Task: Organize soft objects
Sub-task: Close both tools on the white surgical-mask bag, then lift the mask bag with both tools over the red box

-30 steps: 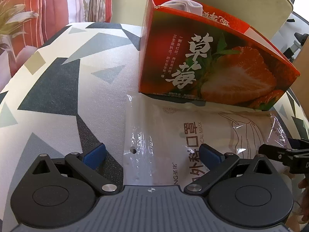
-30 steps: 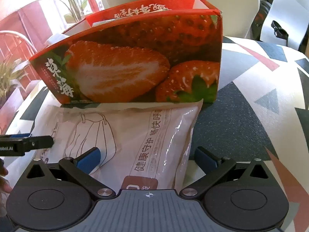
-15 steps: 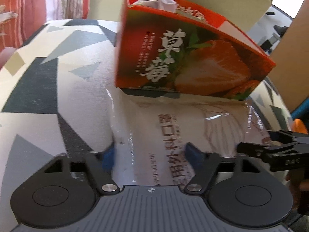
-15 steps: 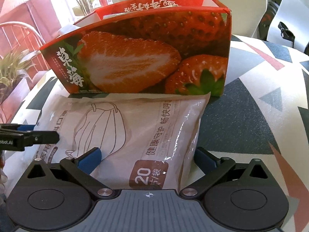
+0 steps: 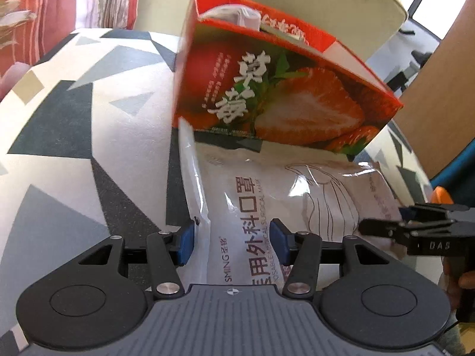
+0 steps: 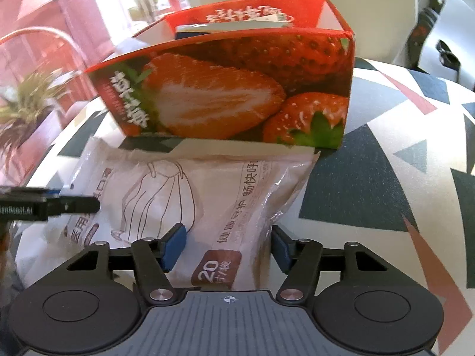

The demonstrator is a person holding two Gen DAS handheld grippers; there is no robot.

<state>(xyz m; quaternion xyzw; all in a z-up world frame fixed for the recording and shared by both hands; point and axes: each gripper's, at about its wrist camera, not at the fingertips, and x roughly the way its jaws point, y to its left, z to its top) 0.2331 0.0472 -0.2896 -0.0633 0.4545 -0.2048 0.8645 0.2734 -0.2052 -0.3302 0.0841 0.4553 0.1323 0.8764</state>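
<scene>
A clear plastic pack of face masks (image 5: 285, 204) lies on the patterned tablecloth in front of a red strawberry box (image 5: 285, 95). My left gripper (image 5: 233, 244) is shut on the pack's left end, the blue pads pressing its sides. My right gripper (image 6: 227, 246) is shut on the pack's right end (image 6: 237, 207). The pack looks slightly lifted and bowed between them. The strawberry box (image 6: 237, 98) is open on top, with white soft items inside. Each gripper shows at the edge of the other's view.
The table has a white cloth with grey and black triangles (image 5: 89, 124). A pale chair back (image 5: 311, 6) stands behind the box. Potted plants (image 6: 26, 109) are at the left, beyond the table edge.
Both grippers closed from wide open onto the ends of the mask pack. The pack has bunched and risen a little. The views moved closer to the box.
</scene>
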